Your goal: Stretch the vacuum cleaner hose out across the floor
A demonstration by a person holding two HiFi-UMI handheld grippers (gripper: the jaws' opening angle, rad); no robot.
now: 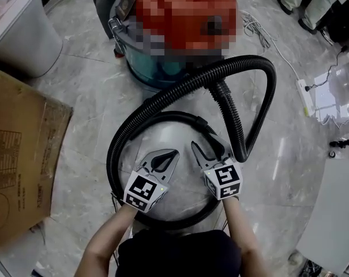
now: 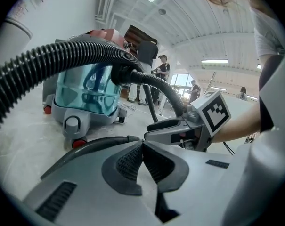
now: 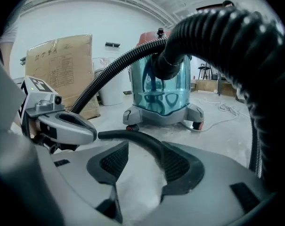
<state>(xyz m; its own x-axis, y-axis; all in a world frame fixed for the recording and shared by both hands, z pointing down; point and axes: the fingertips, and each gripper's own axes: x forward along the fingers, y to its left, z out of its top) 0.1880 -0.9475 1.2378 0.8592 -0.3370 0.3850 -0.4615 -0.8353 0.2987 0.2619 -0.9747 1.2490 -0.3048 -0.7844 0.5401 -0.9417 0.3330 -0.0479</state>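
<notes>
The hose [image 1: 180, 91] is lying on the floor [image 1: 82, 91] in one wide loop, running from the vacuum cleaner [image 1: 162, 69] round both grippers, with a tall arch standing up on the right. Nothing is being held. The left gripper [image 1: 175, 153] is hovering inside the loop with its jaws pressed together and empty. The right gripper [image 1: 205, 143] is hanging beside it with its jaws spread over bare floor, the smooth curved tube [image 3: 133, 138] lying just past their tips.

To my eye the stretching is not yet starting. A good grasp is probably going to mean closing the right jaws squarely across that stiff tube (the free end, as far as I can judge), then drawing it away from the canister along the floor so the coil is unrolling and not kinking.

The hose is showing black, ribbed and springy. The tube end is looking smooth and rigid. The canister is showing a clear teal drum on a grey wheeled base. The floor is reading as polished, pale-veined stone, likely slippery.
</notes>
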